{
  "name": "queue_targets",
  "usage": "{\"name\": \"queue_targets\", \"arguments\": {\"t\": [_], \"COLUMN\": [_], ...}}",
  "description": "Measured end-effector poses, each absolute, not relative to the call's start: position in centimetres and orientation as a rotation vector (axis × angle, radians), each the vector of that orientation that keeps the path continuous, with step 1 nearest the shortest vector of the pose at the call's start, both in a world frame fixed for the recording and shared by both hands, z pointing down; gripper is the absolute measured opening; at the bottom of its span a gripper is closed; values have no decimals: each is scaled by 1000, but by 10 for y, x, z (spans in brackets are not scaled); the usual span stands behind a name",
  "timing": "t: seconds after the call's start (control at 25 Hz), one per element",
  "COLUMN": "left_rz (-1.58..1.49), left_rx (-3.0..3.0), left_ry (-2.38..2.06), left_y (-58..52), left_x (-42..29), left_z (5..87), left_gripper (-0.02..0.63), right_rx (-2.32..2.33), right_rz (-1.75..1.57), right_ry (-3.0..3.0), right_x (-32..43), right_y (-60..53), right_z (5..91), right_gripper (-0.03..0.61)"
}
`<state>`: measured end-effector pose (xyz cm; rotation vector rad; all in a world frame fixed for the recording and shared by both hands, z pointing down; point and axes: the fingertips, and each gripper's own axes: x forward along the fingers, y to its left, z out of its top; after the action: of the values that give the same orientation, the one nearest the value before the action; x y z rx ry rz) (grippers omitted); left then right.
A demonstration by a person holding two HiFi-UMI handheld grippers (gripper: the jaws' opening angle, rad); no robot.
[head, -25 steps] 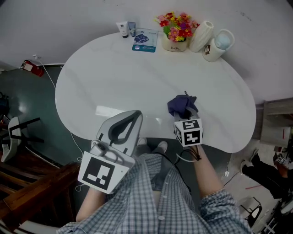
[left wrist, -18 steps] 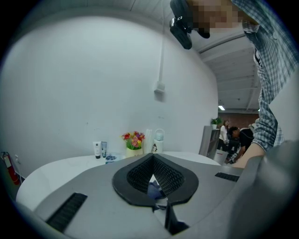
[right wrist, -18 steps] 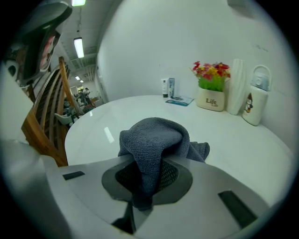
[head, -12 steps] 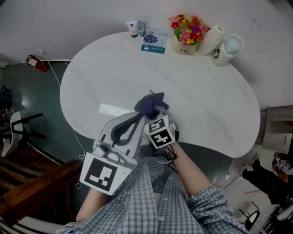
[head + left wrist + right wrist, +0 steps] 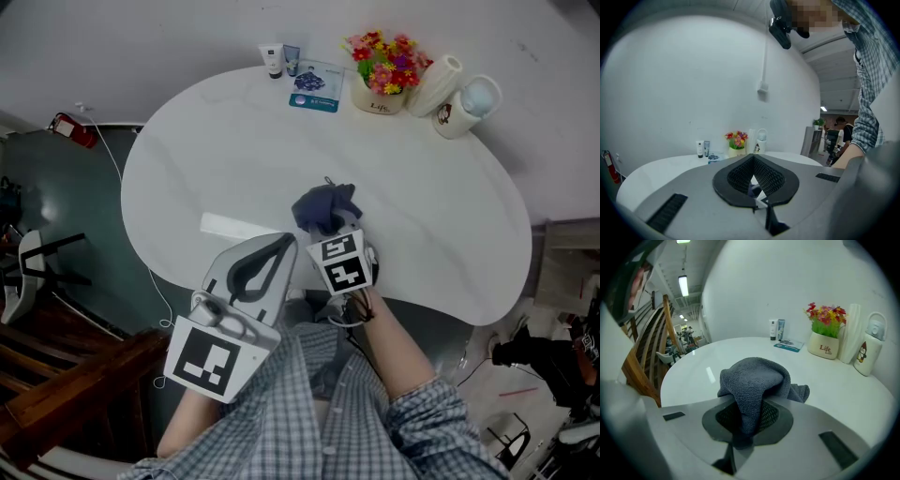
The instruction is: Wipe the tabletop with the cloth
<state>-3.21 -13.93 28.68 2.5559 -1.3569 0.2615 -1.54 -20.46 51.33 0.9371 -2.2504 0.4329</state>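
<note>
A dark grey-blue cloth (image 5: 323,207) lies bunched on the white oval tabletop (image 5: 216,159), near its front edge. My right gripper (image 5: 329,231) is shut on the cloth (image 5: 753,377); the fabric is pinched between the jaws and spills over them onto the table. Its marker cube (image 5: 339,264) sits just behind. My left gripper (image 5: 279,243) hovers at the front edge, left of the cloth. Its jaws meet at the tips with nothing between them, as the left gripper view (image 5: 753,158) shows.
Along the far edge stand two small tubes (image 5: 278,58), a blue packet (image 5: 315,86), a flower pot (image 5: 380,73), a white vase (image 5: 438,82) and a capped bottle (image 5: 470,100). A red object (image 5: 71,130) lies on the floor at left. Wooden stairs (image 5: 66,375) are at lower left.
My right gripper carried the cloth left along the table's front part, then came back slightly to the right. The left gripper stayed put.
</note>
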Motion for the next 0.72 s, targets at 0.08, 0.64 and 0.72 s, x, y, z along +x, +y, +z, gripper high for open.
{"name": "queue_targets", "arguments": {"t": [0.08,0.64,0.72], "left_rz": [260,257,251], "left_rx": [2558,2634,2649], "left_ry": [-1346,-1200,-1186], "left_y": [-140,-142,-143], "left_x": [-31,1,3], "left_z": [288,290,289], "left_gripper": [2,2,2], "right_rx": [998,1452,1490], "right_rz": [449,546,546], "right_ry": [-2226,-1955,-1911], "right_x": [6,194,214], "right_y": [-213,-232,-228], "right_z": [513,516,516], "right_gripper": [37,37,37]}}
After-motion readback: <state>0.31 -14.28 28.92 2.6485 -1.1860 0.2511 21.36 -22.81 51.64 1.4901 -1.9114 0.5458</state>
